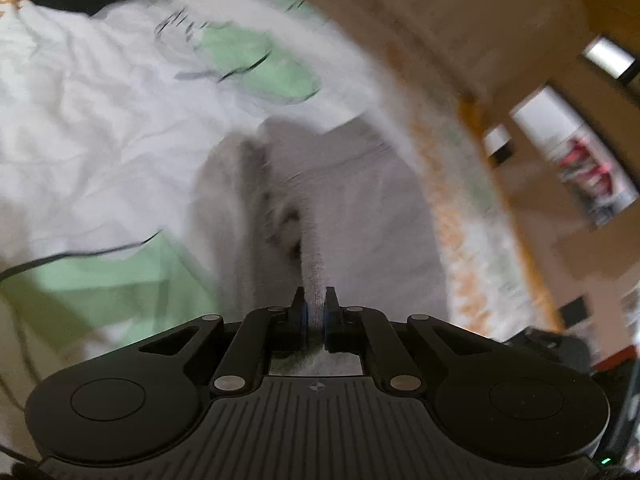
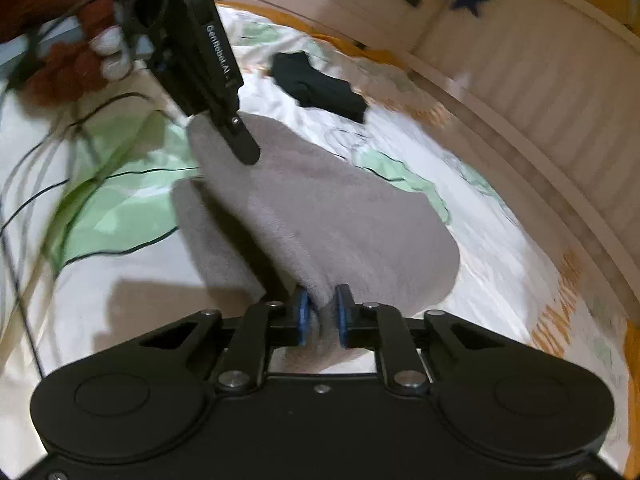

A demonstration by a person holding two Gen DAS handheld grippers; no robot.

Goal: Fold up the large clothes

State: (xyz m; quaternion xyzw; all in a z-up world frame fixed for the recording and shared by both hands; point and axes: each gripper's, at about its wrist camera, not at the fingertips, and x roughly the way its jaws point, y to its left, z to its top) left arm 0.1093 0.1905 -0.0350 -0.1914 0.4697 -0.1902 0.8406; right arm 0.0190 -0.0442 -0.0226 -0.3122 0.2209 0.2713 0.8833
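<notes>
Across printed bedsheet (image 2: 120, 288), grey garment (image 2: 320, 208) lengthwise between left gripper (image 1: 315, 300) and right gripper (image 2: 321, 312), jaws clamped.

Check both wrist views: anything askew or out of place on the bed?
Nothing damaged or spilled. A black garment lies crumpled on the bedsheet, apart from the grey garment both grippers pinch. Loose cables trail across the sheet's left side.

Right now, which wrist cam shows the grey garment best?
Right wrist: the grey garment spans from the right gripper to the left gripper, fairly sharp. Left wrist shows only a blurred strip of it running out from its own fingers.
</notes>
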